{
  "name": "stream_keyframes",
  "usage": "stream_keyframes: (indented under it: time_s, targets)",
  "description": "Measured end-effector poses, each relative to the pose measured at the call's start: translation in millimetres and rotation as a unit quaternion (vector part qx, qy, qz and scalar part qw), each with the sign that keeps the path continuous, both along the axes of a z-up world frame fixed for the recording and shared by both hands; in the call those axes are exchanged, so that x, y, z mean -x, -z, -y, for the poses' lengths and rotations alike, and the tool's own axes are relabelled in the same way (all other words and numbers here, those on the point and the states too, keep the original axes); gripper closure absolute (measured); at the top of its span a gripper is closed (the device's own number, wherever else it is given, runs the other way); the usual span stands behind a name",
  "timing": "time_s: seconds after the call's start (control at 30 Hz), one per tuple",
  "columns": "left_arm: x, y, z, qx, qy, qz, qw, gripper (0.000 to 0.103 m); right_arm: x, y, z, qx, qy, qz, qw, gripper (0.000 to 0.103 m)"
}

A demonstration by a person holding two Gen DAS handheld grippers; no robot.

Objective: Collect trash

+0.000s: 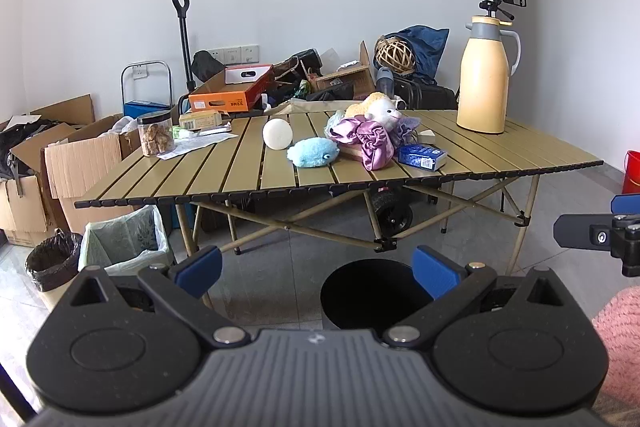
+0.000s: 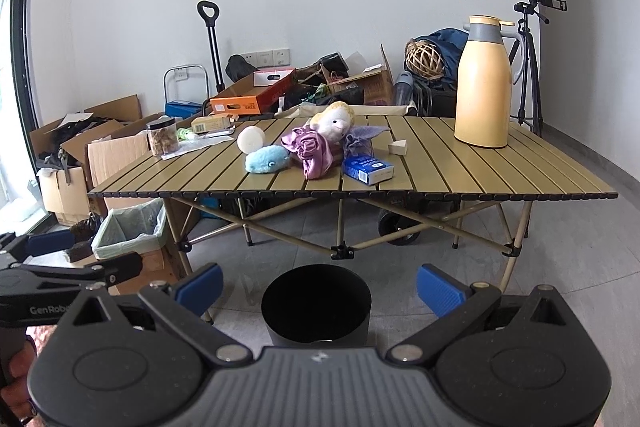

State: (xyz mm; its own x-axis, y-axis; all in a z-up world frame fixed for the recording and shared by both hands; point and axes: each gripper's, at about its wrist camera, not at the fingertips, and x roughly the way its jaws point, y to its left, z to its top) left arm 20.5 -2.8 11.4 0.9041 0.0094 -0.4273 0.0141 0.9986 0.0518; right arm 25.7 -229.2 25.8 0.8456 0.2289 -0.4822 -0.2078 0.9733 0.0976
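A slatted folding table (image 1: 224,183) (image 2: 460,171) holds a blue carton (image 1: 422,156) (image 2: 368,169), a purple cloth (image 1: 370,141) (image 2: 314,149), a blue plush (image 1: 313,153) (image 2: 267,158), a white ball (image 1: 277,133) (image 2: 250,139), a sheep plush (image 1: 380,109) (image 2: 335,121) and papers (image 1: 196,143) (image 2: 200,143). A black bin (image 1: 374,293) (image 2: 316,303) stands on the floor before the table. My left gripper (image 1: 318,269) is open and empty, well short of the table. My right gripper (image 2: 320,285) is open and empty above the bin.
A yellow thermos (image 1: 484,75) (image 2: 484,83) stands at the table's right. A snack jar (image 1: 156,133) (image 2: 163,137) stands at its left. A lined white bin (image 1: 124,239) (image 2: 128,231) and a black-bagged bin (image 1: 52,259) sit left of the table. Cardboard boxes (image 1: 80,163) and clutter fill the back.
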Motion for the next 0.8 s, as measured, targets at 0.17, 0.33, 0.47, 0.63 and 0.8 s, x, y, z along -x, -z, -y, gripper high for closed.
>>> stream_keyframes:
  time_s: [0.17, 0.33, 0.47, 0.63, 0.8]
  targets:
    - [-16.7, 0.7, 3.0, -0.003, 0.0, 0.002, 1.0, 0.0, -14.3, 3.5, 2.1, -0.003, 0.001, 0.003, 1.0, 0.0]
    - [-35.8, 2.1, 3.3, -0.005, 0.001, 0.005, 1.0, 0.0, -32.7, 7.7, 2.2, -0.004, 0.003, 0.004, 1.0, 0.0]
    - [-53.0, 3.4, 1.1, -0.003, -0.001, 0.006, 1.0, 0.0, -50.4, 11.1, 1.6, -0.002, 0.007, 0.004, 1.0, 0.0]
    - [-75.8, 4.2, -2.6, -0.002, -0.006, 0.009, 0.9999, 0.0, -73.9, 13.4, 0.9, -0.004, 0.013, 0.009, 1.0, 0.0]
    - [-101.4, 3.6, -6.6, -0.001, -0.01, 0.016, 0.9998, 0.0, -99.0, 13.3, 0.2, -0.008, 0.019, 0.021, 1.0, 0.0]
